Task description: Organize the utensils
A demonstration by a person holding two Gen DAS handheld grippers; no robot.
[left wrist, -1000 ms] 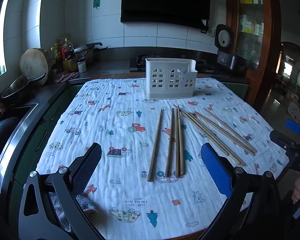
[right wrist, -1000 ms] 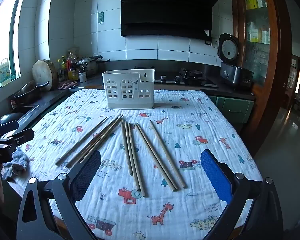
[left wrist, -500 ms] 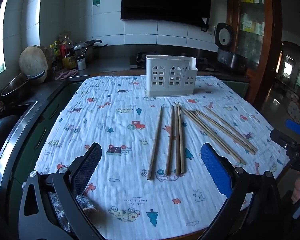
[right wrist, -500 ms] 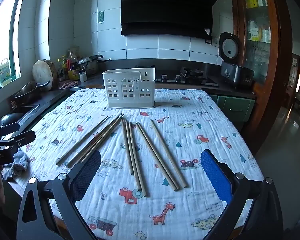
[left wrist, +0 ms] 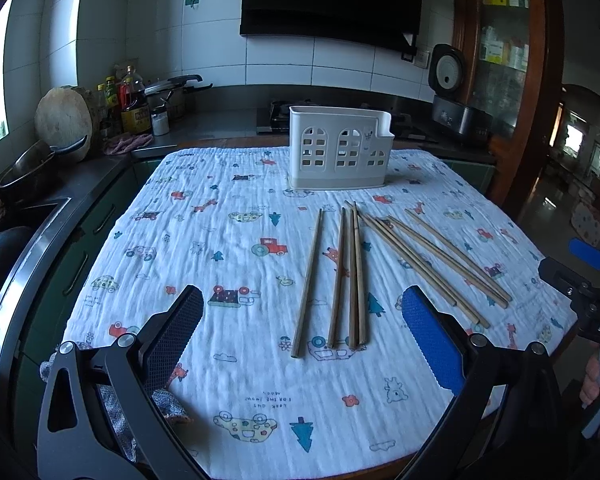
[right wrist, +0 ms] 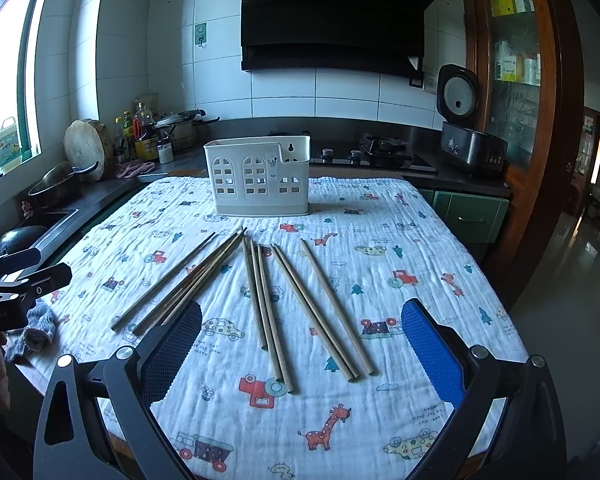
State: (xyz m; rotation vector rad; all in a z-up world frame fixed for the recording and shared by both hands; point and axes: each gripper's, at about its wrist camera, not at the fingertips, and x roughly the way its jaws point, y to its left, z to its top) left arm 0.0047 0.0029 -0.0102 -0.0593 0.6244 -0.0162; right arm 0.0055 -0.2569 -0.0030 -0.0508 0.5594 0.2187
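Note:
Several wooden chopsticks (left wrist: 350, 276) (right wrist: 266, 304) lie loose on a white cloth printed with cartoon cars and animals (left wrist: 228, 240) (right wrist: 400, 248). Behind them, at the cloth's far side, a white plastic utensil holder (left wrist: 338, 154) (right wrist: 258, 180) stands upright with nothing in it. My left gripper (left wrist: 300, 336) hovers open over the near edge, with the near ends of the left-hand chopsticks between its blue pads. My right gripper (right wrist: 300, 340) is open too, above the near ends of the right-hand chopsticks. Each gripper shows at the edge of the other's view.
A dark counter runs along the left with a sink (left wrist: 24, 216), a pan (right wrist: 56, 188), a round chopping block (left wrist: 62, 120) and bottles (left wrist: 134, 106). A stove (right wrist: 380, 152) and rice cooker (right wrist: 464, 136) sit behind. A grey rag (right wrist: 36, 328) lies at the cloth's left edge.
Both grippers have eased a little nearer to the table and chopsticks. Both stay open; the chopsticks and holder have not moved.

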